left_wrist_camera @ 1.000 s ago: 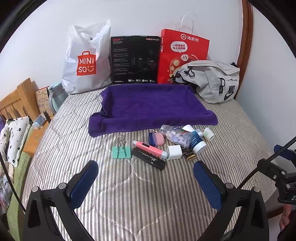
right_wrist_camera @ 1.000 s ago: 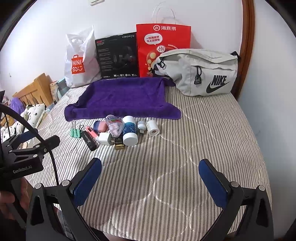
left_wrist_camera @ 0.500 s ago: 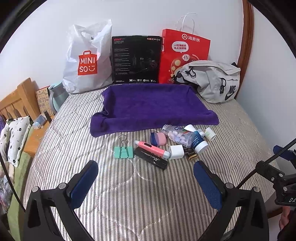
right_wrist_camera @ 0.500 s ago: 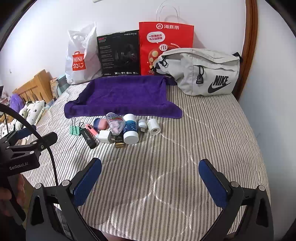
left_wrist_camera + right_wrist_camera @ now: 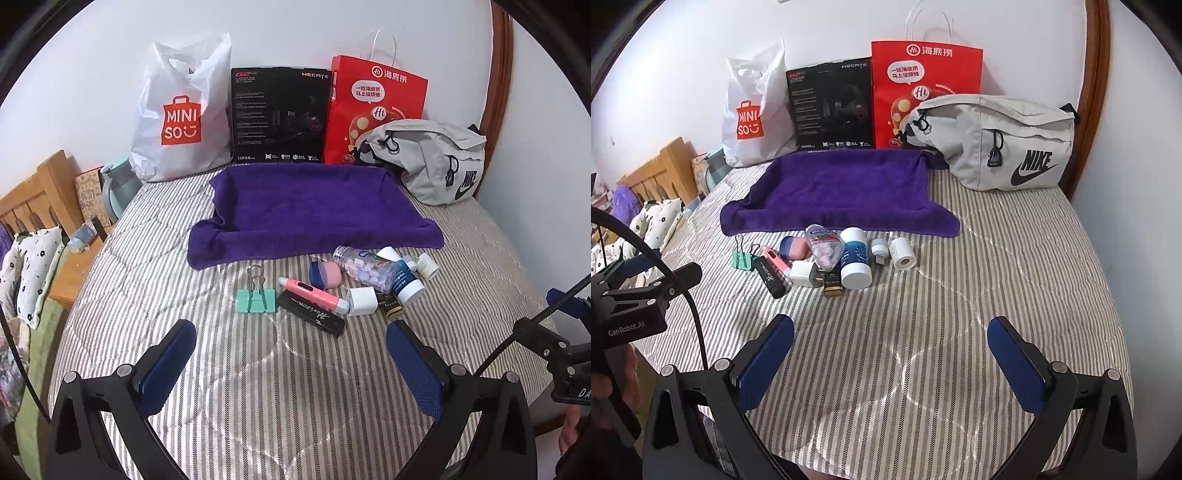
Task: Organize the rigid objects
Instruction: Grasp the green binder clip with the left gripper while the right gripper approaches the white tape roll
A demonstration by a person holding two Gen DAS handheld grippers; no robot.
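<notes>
While both hover over the striped bed, left gripper fingers spread wide, empty | right gripper fingers likewise parted, touching nothing | clutter cluster beyond: green binder clip, pink pen lying diagonally, candy bottle on its side | purple towel behind, bare.

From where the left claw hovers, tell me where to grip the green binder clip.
Grip the green binder clip across its flat mint body, coming from above. It lies flat, apart from the clutter, its thin wire handles pointing toward the purple towel. The left claw is open.
</notes>
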